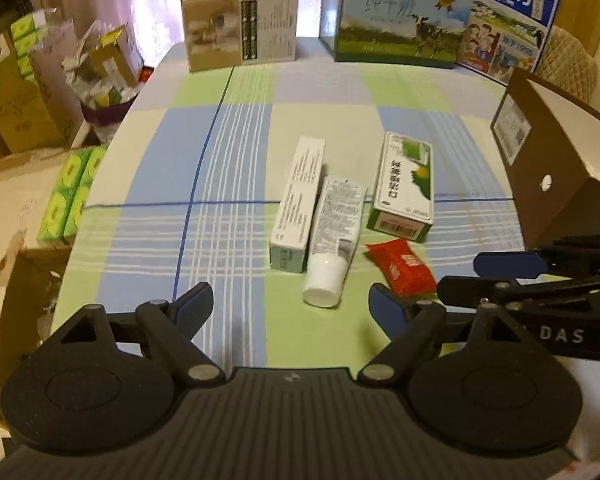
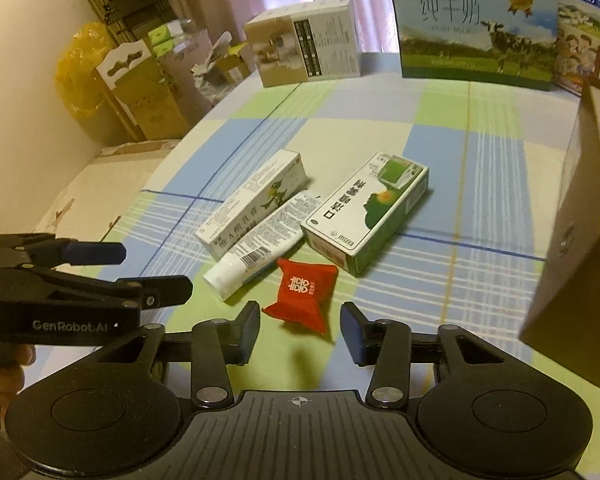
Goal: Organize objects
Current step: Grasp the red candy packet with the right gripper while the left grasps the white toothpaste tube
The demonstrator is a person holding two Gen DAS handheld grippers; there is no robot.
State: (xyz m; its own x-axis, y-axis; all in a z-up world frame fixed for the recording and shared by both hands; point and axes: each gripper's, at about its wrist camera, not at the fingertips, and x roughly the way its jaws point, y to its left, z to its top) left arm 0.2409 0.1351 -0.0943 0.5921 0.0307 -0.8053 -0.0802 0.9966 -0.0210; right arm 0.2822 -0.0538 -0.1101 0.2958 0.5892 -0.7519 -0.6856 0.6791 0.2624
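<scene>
Fingers on the right gripper (image 2: pixel 300 330) are spread apart with nothing pinched, sitting either side of the near end of the red packet (image 2: pixel 305 295), which lies on the checked tablecloth (image 2: pixel 460 280). The left gripper (image 1: pixel 290 306) is wide apart too and empty, hanging over bare cloth just short of the white tube (image 1: pixel 334 240). Main worry, I reckon: that packet looks soft and crinkly, so a pinch near one end could let it squirt out or just flop. It's also close to the tube's cap and the green box (image 2: pixel 366 210), so an off-line approach could nudge those. Hard to say if the pads are down at cloth level, the fisheye warps it. The two grippers are close together as well, so they could bump.
</scene>
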